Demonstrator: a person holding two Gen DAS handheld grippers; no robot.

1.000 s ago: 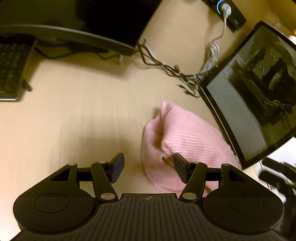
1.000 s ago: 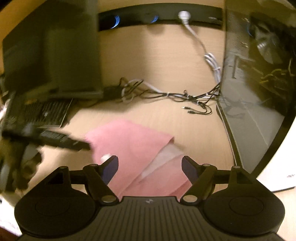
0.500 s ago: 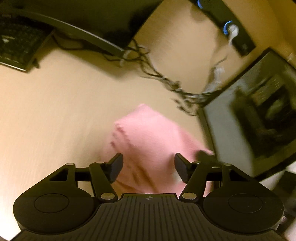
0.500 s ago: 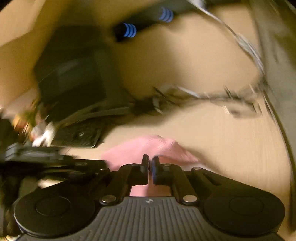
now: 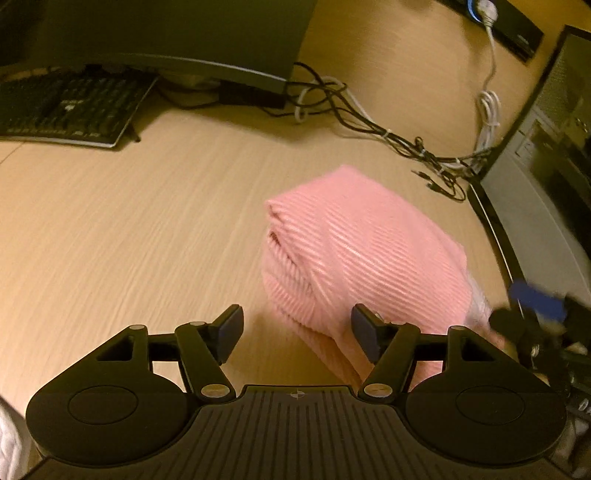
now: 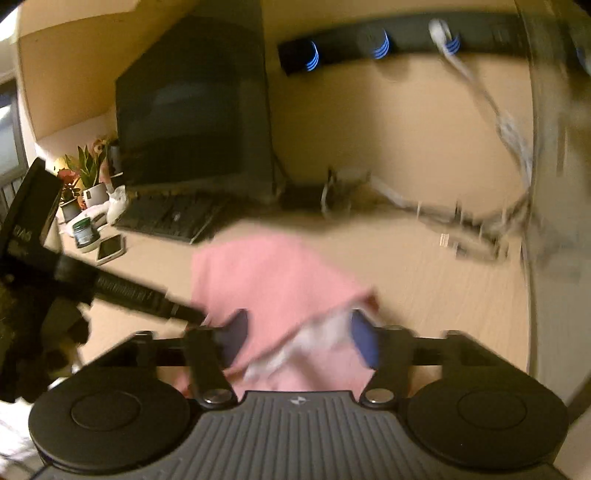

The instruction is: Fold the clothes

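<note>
Fingers of the left gripper (image 5: pixel 297 334) are standing spread wide, nothing between them; the right-hand pad is lying over the near edge of the pink ribbed garment (image 5: pixel 364 254), contact not determinable. Fingers of the right gripper (image 6: pixel 301 338) are likewise standing apart, with pink cloth and a paler inner layer showing in the gap; this view is blurred, so whether the pads are touching fabric cannot be told.

The garment is lying in a folded bundle on the light wooden desk (image 5: pixel 122 229), centre-right of the left wrist frame, near the computer case (image 5: pixel 546 192) at the right edge and short of the cable tangle (image 5: pixel 399 136) above it. A keyboard (image 5: pixel 66 107) and monitor (image 5: pixel 177 33) are occupying the upper left.

Assessment: the knit is appearing soft, light and limp, not fragile; it is likely to sag and slide open if lifted by a single layer. The stacked fold edges on the bundle's left side are offering the best hold, pinching all layers together. The loose pale layer at the near right corner is a likely point of unfolding.
</note>
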